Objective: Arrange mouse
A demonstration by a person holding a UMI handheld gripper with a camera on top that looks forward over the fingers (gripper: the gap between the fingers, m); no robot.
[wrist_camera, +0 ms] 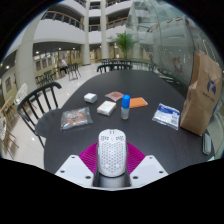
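A white perforated honeycomb-shell computer mouse [111, 152] sits between the gripper [111, 163]'s two fingers, its sides against the magenta pads [90, 156]; the fingers look closed on it, though I can't quite make out whether the mouse's underside rests on the dark round desk [60, 140] or hangs just above it. A shell like that ought to be light and stiff, a little slick on its plastic flanks, and the holes make it something you wouldn't want to squeeze hard. The flanks, roughly mid-length, are the sensible place to hold — and that is about where the pads sit now.

The gripper is held low and nearly level, pointing across the desk toward the far rim. Well beyond the fingers lie a clear plastic packet [76, 118], a small white box [90, 98], a white lidded cup [125, 106], an orange card [138, 102], a blue-and-white pouch [166, 116] and a brown paper bag [200, 100] standing upright — all apart from the mouse. A black chair [36, 100] stands at the desk's edge.
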